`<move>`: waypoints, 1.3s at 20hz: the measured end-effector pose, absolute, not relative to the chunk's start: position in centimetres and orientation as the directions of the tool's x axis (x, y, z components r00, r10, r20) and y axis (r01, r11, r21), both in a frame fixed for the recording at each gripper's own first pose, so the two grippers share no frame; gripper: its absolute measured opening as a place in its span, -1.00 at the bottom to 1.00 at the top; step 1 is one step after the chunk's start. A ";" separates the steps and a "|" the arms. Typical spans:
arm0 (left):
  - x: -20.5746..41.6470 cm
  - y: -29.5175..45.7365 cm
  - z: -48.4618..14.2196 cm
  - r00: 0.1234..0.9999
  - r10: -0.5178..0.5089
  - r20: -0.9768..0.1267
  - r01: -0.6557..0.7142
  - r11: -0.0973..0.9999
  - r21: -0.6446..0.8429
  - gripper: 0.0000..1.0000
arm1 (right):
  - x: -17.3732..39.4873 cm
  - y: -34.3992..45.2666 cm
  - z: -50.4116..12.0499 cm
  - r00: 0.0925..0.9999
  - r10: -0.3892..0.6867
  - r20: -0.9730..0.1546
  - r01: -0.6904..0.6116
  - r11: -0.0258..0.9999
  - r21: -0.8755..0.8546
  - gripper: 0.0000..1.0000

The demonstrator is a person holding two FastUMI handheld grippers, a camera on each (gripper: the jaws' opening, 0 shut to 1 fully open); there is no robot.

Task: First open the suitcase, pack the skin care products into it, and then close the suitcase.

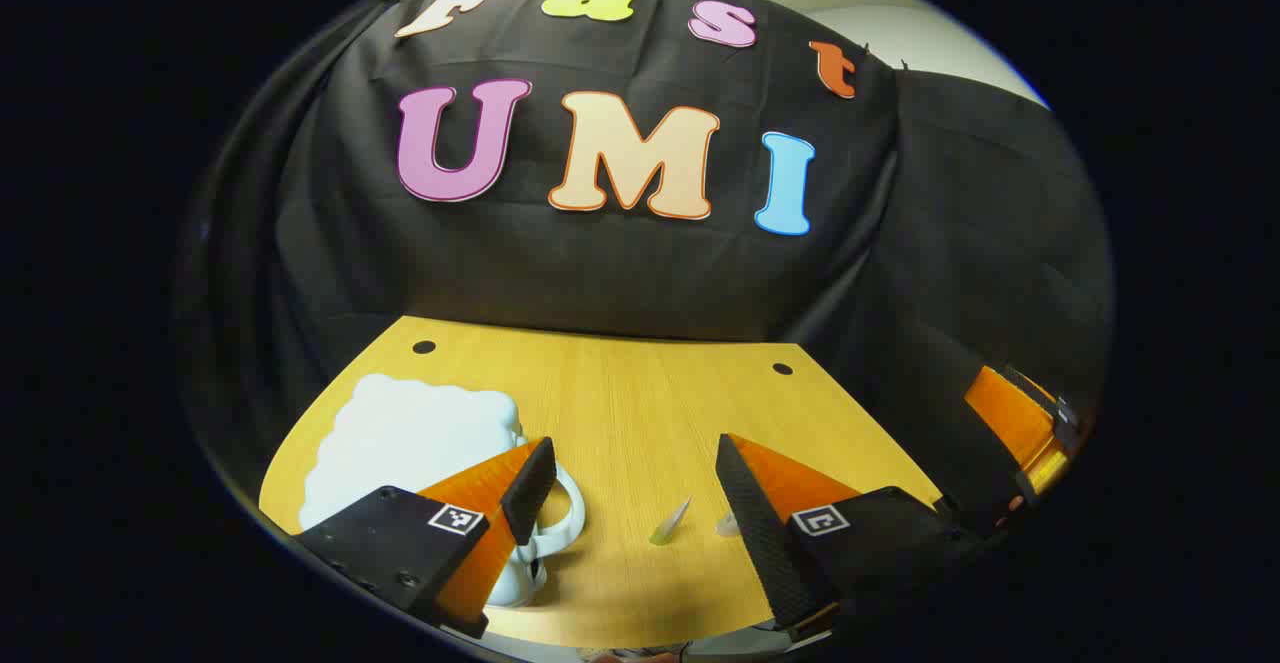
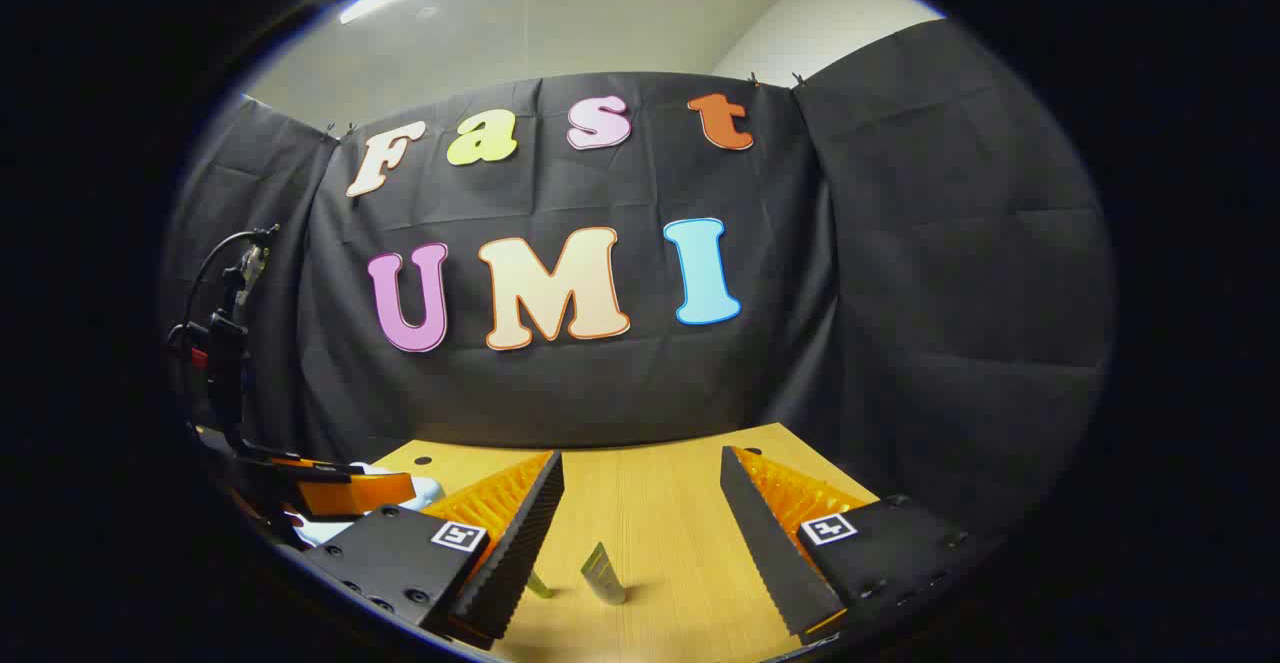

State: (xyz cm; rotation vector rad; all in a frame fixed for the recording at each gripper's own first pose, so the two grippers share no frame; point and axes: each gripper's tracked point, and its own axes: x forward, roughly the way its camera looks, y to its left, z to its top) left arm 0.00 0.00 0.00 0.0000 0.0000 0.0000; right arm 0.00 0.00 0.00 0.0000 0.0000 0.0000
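Wooden and pale yellow, the table (image 1: 640,413) spreads out before the black cloth wall (image 1: 620,263), with two small dark holes (image 1: 424,347) near its far edge. In the left gripper view, the suitcase (image 1: 400,443), a small pale-blue case with a scalloped outline, lies flat and closed on the table's left part, its looped handle (image 1: 565,528) pointing toward the camera. The left gripper (image 1: 635,488) hovers over the near edge of the table with its fingers spread wide and nothing between them; its left finger overlaps the suitcase's near corner in the picture, though contact cannot be judged. The right gripper (image 2: 640,503) hangs over the table likewise, fingers parted and empty; seen from the left gripper view it appears at the far right edge, off the table. In the right gripper view the left gripper appears at the far left, with a dark cable (image 2: 215,273) looping above it. Smallest are the skin care products: a small yellow-green tube (image 1: 670,523) lies on the bare wood between the left gripper's fingers, and just to its right sits a tiny clear item (image 1: 727,524), too small to identify.
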 end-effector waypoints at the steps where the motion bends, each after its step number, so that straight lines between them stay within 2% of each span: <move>1: 0.2 0.1 0.0 1.000 0.000 -0.005 0.000 1.000 -0.001 0.91 | 0.1 0.1 -0.2 1.000 0.005 -0.002 -0.005 1.000 0.002 0.95; 5: 1.6 1.2 -1.5 0.998 0.009 -0.068 -0.008 1.000 0.005 0.91 | 0.7 0.4 -0.6 1.000 0.026 -0.011 -0.026 1.000 0.000 0.95; 11: 4.5 3.6 -5.1 0.967 0.016 -0.254 -0.030 0.998 -0.053 0.92 | 1.3 0.5 -1.5 0.998 0.048 -0.033 -0.048 0.999 0.013 0.95; 13: 5.5 4.6 -6.1 0.947 0.021 -0.319 -0.046 0.996 -0.071 0.93 | 1.4 0.2 -2.1 0.998 0.045 -0.045 -0.045 0.999 0.008 0.90; 14: 6.2 5.1 -6.6 0.936 0.023 -0.352 -0.055 0.995 -0.081 0.92 | 1.4 0.1 -2.2 0.998 0.043 -0.048 -0.043 0.999 0.009 0.96; 18: 8.3 7.3 -8.6 0.868 0.066 -0.492 -0.130 0.987 -0.098 0.96 | 1.4 -0.8 -3.6 0.997 0.030 -0.077 -0.028 0.999 0.032 0.95; 19: 8.6 7.7 -9.0 0.849 0.069 -0.524 -0.143 0.984 -0.102 0.91 | 1.4 -1.1 -3.7 0.996 0.024 -0.080 -0.021 0.999 0.034 0.90; 22: 9.7 7.2 -9.7 0.814 0.049 -0.579 -0.137 0.984 -0.110 0.81 | 1.4 -2.3 -4.2 0.996 0.000 -0.087 0.003 0.999 0.040 0.97; 26: 10.9 6.7 -10.9 0.767 0.051 -0.640 -0.147 0.984 -0.097 0.78 | 1.4 -3.8 -4.6 0.995 -0.027 -0.100 0.033 0.997 0.064 0.96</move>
